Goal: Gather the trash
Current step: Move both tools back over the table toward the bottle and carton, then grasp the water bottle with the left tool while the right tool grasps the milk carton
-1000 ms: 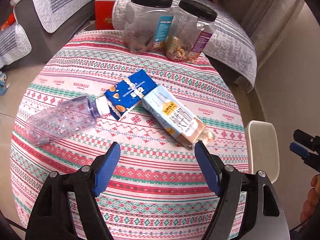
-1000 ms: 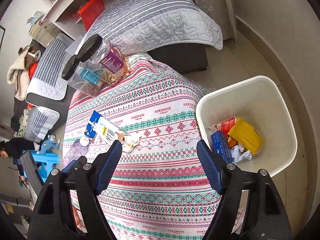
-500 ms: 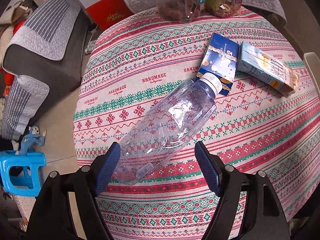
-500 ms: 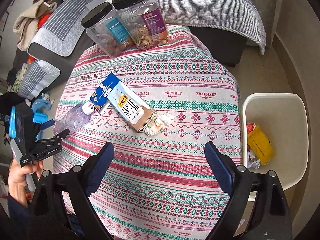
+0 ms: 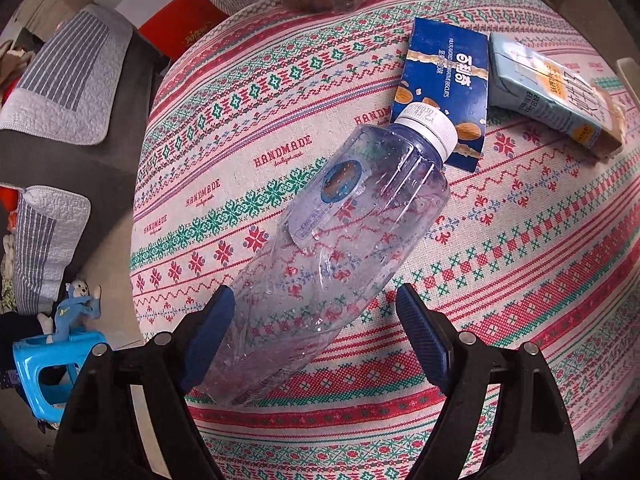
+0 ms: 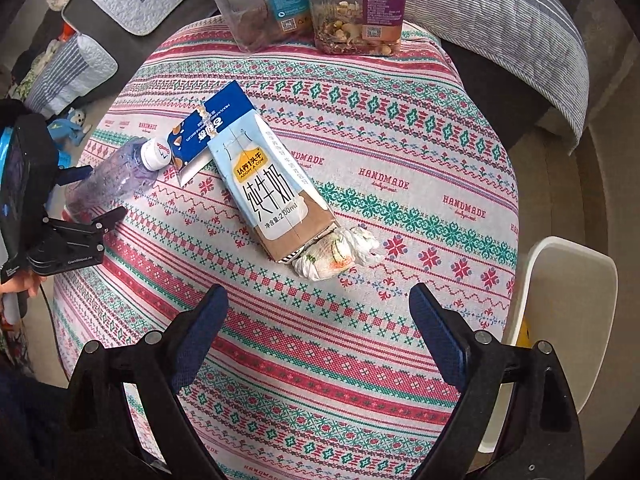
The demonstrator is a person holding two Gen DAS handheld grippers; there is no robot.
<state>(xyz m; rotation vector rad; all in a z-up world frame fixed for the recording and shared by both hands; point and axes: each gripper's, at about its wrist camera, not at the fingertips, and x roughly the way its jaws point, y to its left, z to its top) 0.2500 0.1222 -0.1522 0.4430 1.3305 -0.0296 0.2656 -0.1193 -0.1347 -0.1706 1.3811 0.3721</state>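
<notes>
A clear plastic bottle (image 5: pixel 340 236) with a white cap lies on the patterned tablecloth (image 5: pixel 520 280). My left gripper (image 5: pixel 316 336) is open with its blue pads either side of the bottle's base end, not closed on it. The bottle (image 6: pixel 108 178) and the left gripper (image 6: pixel 96 196) also show in the right wrist view. A dark blue biscuit box (image 5: pixel 444 92) and a light blue milk carton (image 6: pixel 268 192) lie beyond the cap. A crumpled tissue (image 6: pixel 336 252) lies at the carton's end. My right gripper (image 6: pixel 316 336) is open and empty, above the cloth short of the tissue.
Two clear snack jars (image 6: pixel 312 4) stand at the table's far edge. A white bin (image 6: pixel 560 320) stands on the floor to the right of the table. Grey sofa cushions (image 6: pixel 500 12) surround the far side. A blue stool (image 5: pixel 52 372) stands on the floor at left.
My left gripper has swung left from the carton and closed in on the bottle until its base lies between the pads. My right gripper has turned from the bin towards the carton and tissue.
</notes>
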